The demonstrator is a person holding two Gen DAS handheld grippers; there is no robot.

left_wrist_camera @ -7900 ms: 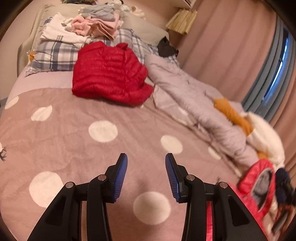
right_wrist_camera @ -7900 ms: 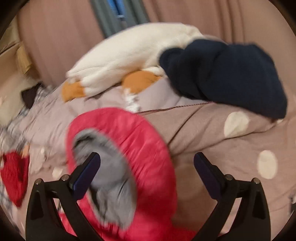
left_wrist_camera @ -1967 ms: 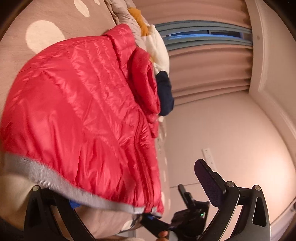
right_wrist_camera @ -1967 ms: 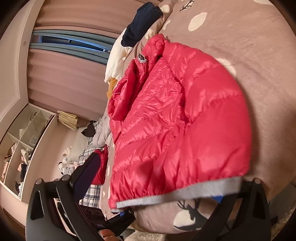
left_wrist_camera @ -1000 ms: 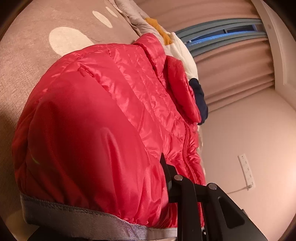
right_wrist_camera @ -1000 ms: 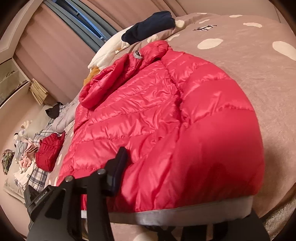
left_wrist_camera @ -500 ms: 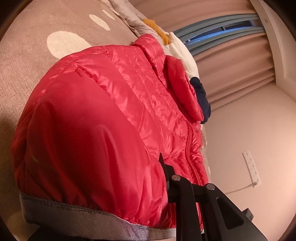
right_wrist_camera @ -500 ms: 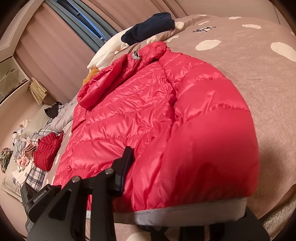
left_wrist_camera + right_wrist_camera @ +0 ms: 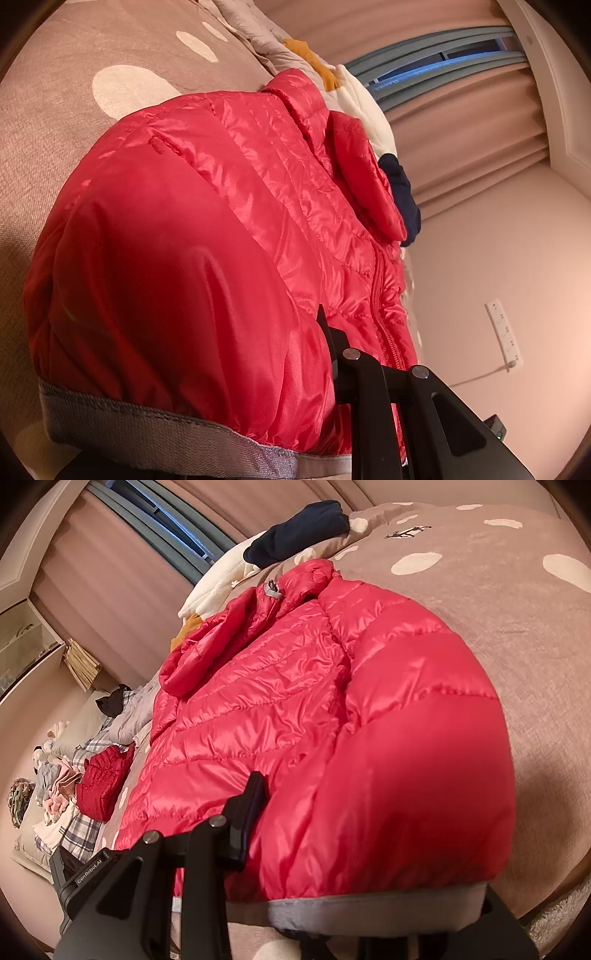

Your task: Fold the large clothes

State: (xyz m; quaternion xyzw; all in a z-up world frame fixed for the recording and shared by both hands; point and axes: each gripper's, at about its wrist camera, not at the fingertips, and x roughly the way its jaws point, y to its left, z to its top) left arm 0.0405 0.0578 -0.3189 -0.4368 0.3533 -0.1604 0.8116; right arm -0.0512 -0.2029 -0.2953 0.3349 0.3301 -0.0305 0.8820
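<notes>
A red puffer jacket (image 9: 229, 206) with a grey hem band lies spread, front up, on the dotted brown bedspread (image 9: 55, 99); its zipper and hood point away from me. My left gripper (image 9: 295, 398) is shut on the jacket's hem at one bottom corner; only one finger (image 9: 328, 332) shows, the other is under the fabric. In the right wrist view the same jacket (image 9: 332, 709) fills the frame. My right gripper (image 9: 303, 849) is shut on the other bottom corner of the hem, one finger (image 9: 251, 808) on top, the other hidden beneath.
A folded dark red jacket (image 9: 103, 779) and a pile of pale clothes (image 9: 55, 786) lie at the pillows. A navy garment (image 9: 299, 531), a cream one (image 9: 218, 579) and a grey one (image 9: 129, 716) lie near the curtain side. The left gripper's body (image 9: 85, 875) shows at lower left.
Both grippers have closed on the jacket's hem corners since two seconds ago. In the last second both views shift only slightly, the hem still held.
</notes>
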